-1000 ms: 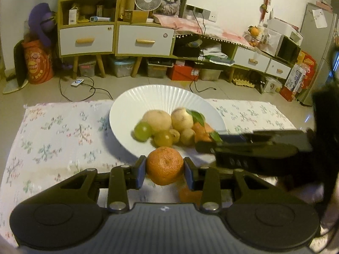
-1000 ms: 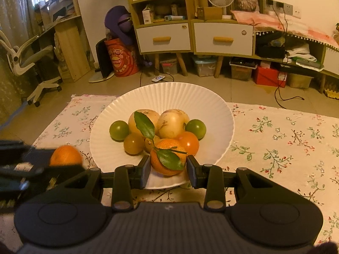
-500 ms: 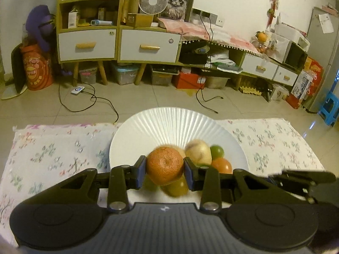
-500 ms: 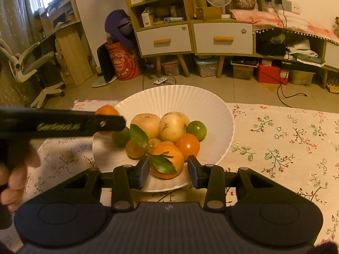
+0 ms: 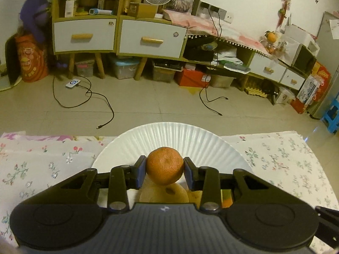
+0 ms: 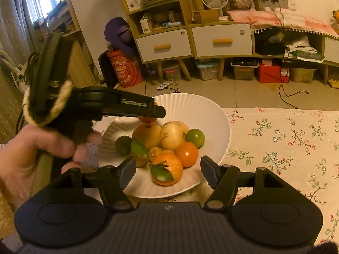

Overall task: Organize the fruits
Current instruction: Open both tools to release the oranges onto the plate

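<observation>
A white ribbed plate (image 6: pixel 216 114) holds several fruits: two pale pears (image 6: pixel 148 134), green fruits (image 6: pixel 196 137), a red-orange tomato (image 6: pixel 186 153) and a leafy orange (image 6: pixel 169 175). My right gripper (image 6: pixel 168 168) is at the plate's near rim with its jaws opening. The leafy orange rests on the plate between the spread pads, touching neither. My left gripper (image 5: pixel 165 167) is shut on a mandarin (image 5: pixel 165 163) and holds it above the plate (image 5: pixel 169 135), over a pear (image 5: pixel 165 194). In the right wrist view the left gripper (image 6: pixel 156 112) reaches in from the left, and the mandarin (image 6: pixel 146 119) is mostly hidden.
The plate stands on a floral tablecloth (image 6: pixel 286 139) whose far edge drops to a tiled floor with cables (image 5: pixel 89 97). A person's hand (image 6: pixel 31 148) holds the left gripper at the plate's left side. Cabinets (image 5: pixel 118 33) line the far wall.
The left gripper carried the mandarin from the plate's near side to above the fruit pile. The right gripper's jaws let go of the leafy orange and spread wide.
</observation>
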